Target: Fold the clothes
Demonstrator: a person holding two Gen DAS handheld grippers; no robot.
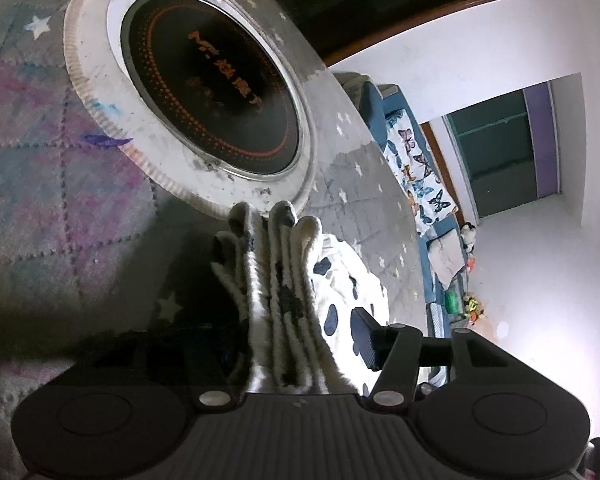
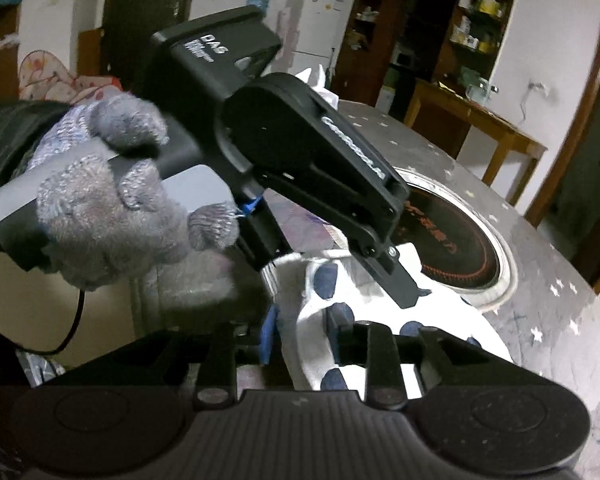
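A white garment with dark blue spots (image 1: pixel 284 280) lies folded in several layers on the round table. My left gripper (image 1: pixel 292 320) is open; its fingers straddle the stacked folds, and the left finger is lost in shadow. In the right wrist view a hand in a grey knitted glove (image 2: pixel 112 216) holds the left gripper (image 2: pixel 336 280) tilted down over the garment (image 2: pixel 452 320), fingers wide apart. My right gripper (image 2: pixel 302 332) sits at the garment's near edge, fingers narrowed on a white fold between them.
A round black induction hob (image 1: pixel 212 92) in a white ring is set into the table (image 1: pixel 360 184) just beyond the garment, also visible as the hob (image 2: pixel 460 240). The tabletop (image 2: pixel 540 280) wears a grey star-print quilted cover. A butterfly-print sofa (image 1: pixel 416 160) and a wooden side table (image 2: pixel 480 120) stand beyond.
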